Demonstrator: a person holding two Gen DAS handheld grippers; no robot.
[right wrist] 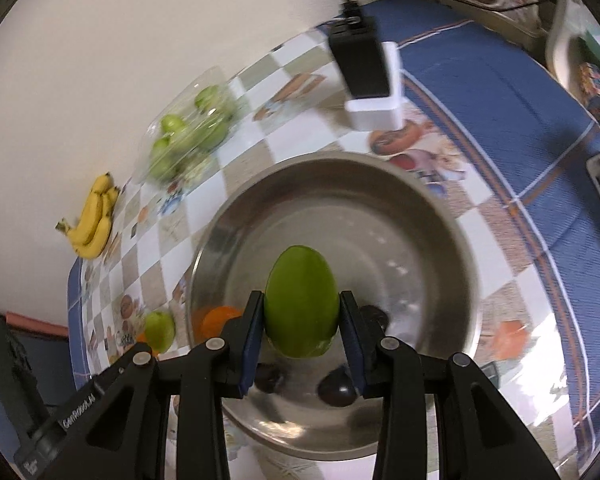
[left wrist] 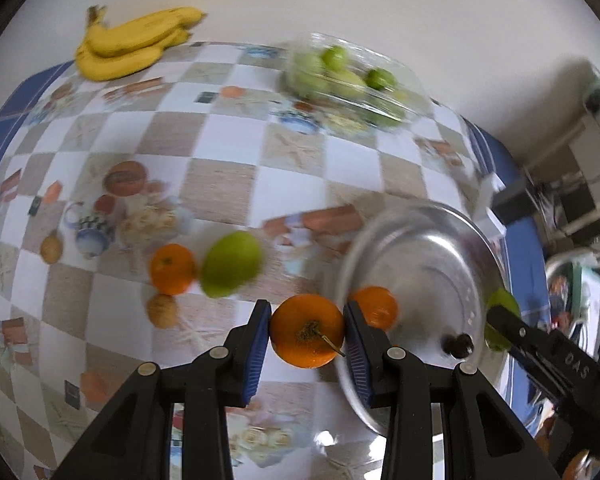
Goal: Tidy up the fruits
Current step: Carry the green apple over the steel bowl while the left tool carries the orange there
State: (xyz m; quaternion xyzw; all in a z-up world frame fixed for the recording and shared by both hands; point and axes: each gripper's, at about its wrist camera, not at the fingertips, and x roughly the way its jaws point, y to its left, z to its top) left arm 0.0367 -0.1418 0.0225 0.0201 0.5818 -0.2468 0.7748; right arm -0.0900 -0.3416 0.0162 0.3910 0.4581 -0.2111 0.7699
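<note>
My left gripper [left wrist: 307, 336] is shut on an orange [left wrist: 307, 330], stem end toward the camera, just left of the steel bowl [left wrist: 432, 256]. A second orange [left wrist: 376, 306] lies inside the bowl by its near-left wall. In the right wrist view my right gripper [right wrist: 302, 320] is shut on a green mango [right wrist: 302, 300], held over the steel bowl [right wrist: 332, 160]. The orange [right wrist: 222, 318] and a few dark fruits [right wrist: 338, 390] lie in the bowl. An orange [left wrist: 172, 268] and a green fruit [left wrist: 230, 262] sit loose on the checked tablecloth.
Bananas [left wrist: 132, 44] lie at the table's far left by the wall. A clear plastic box of green fruits [left wrist: 348, 80] stands at the back. A black charger [right wrist: 362, 60] rests on a white block [right wrist: 376, 110] beyond the bowl. The left gripper's body [right wrist: 80, 404] shows at lower left.
</note>
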